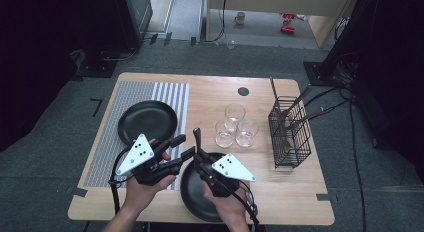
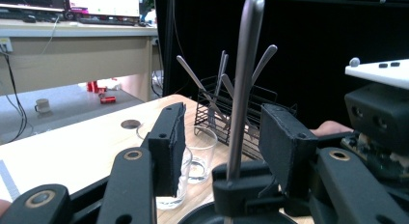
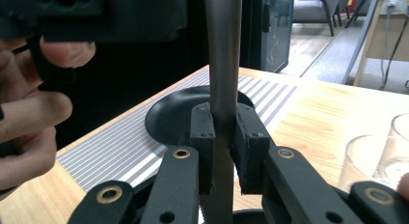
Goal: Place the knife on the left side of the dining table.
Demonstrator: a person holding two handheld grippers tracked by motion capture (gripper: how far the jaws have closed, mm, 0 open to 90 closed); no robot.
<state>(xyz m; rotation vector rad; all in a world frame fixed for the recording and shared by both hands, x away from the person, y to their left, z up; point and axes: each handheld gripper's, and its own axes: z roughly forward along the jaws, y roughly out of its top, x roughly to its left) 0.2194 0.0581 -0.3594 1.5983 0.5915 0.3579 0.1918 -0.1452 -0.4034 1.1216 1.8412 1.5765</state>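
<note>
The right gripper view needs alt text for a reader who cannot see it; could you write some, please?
The right gripper is shut on an upright metal utensil, seen close up. Behind it a black plate lies on a striped mat on a wooden table, with glasses at the right and a hand at the left.

- No legible text, label, brand, number or sign appears in any of the three views.
- Monitor screen [image 2: 103,3] behind the desk in the left gripper view: bright, content too blurred to read.
- Red cans [image 1: 287,23] on the floor: markings too small to read.
</note>
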